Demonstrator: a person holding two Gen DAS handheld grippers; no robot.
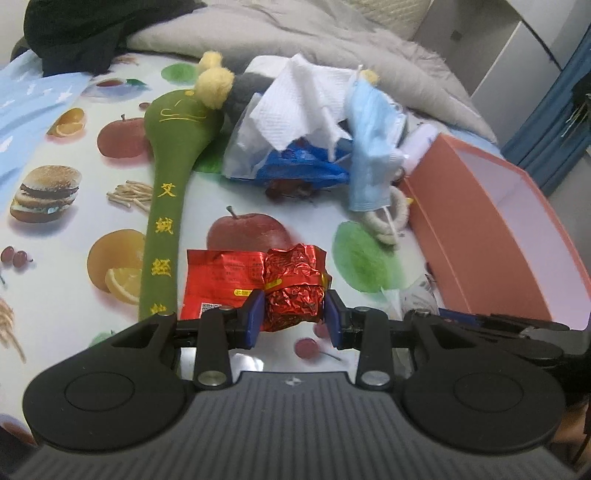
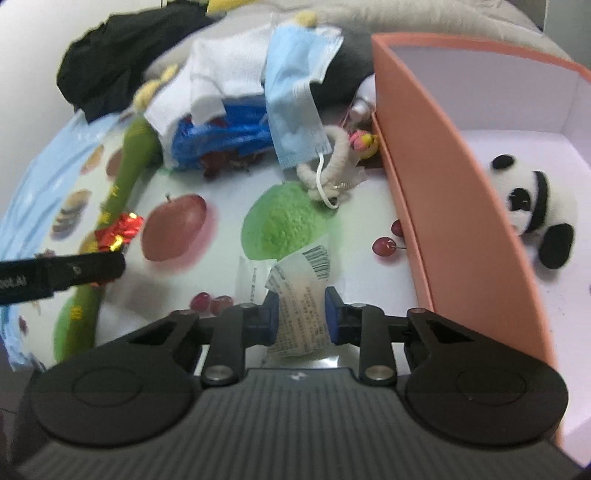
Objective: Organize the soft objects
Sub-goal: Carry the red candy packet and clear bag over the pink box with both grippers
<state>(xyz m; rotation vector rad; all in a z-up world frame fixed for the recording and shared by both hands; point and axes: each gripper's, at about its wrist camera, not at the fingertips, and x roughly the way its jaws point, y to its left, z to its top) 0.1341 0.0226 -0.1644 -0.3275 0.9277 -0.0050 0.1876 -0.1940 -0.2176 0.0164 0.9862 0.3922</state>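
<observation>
My left gripper (image 1: 293, 314) is shut on a crumpled red foil wrapper (image 1: 291, 284) and holds it above the fruit-print cloth (image 1: 74, 206). My right gripper (image 2: 301, 315) is shut on a clear printed plastic wrapper (image 2: 299, 306) next to the orange box (image 2: 436, 192). A plush panda (image 2: 535, 214) lies inside the box. A green plush mallet (image 1: 166, 184) lies at the left. A blue face mask (image 1: 373, 147), white tissue (image 1: 303, 99) and a blue bag (image 1: 303, 166) form a pile behind. The left gripper (image 2: 62, 275) with the red wrapper (image 2: 118, 230) shows in the right wrist view.
A cream cord loop (image 2: 332, 162) and small pink trinkets (image 2: 364, 142) lie beside the box wall. A grey blanket (image 1: 332, 40) and black clothing (image 1: 85, 33) lie at the back. The orange box (image 1: 491, 221) stands at the right.
</observation>
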